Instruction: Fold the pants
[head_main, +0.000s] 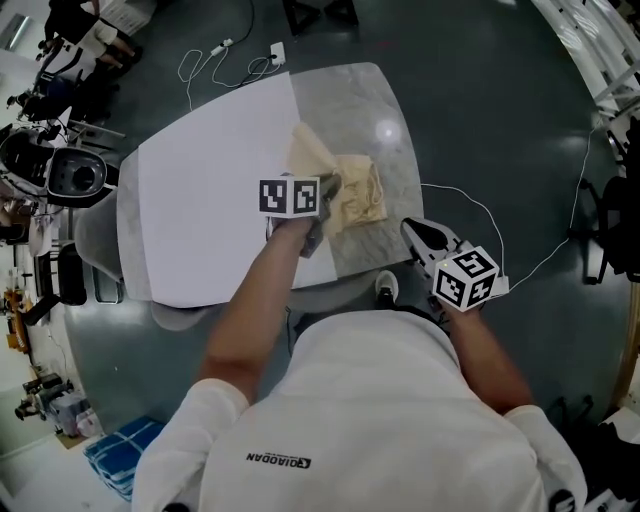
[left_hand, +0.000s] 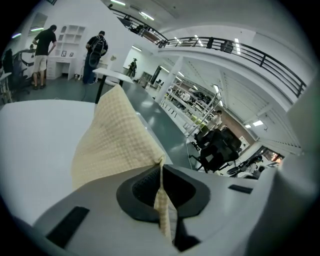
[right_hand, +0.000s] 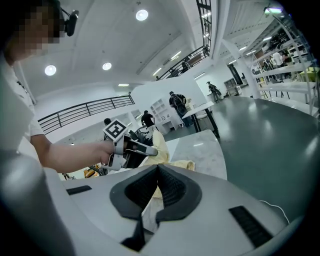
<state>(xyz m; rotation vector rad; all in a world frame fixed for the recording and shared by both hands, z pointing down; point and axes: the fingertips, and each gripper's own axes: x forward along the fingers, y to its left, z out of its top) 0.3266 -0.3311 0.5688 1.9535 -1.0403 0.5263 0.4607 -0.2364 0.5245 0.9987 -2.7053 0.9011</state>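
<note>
Cream checked pants (head_main: 356, 196) lie bunched on the marble table (head_main: 370, 100), with one fold raised and pinched in the left gripper (head_main: 328, 188). The right gripper (head_main: 412, 230), jaws together and empty, hovers apart near the table's edge.

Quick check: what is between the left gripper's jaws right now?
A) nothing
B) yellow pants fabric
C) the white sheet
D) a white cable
B: its own view shows the left gripper with its jaws shut on a fold of the yellow pants.
</note>
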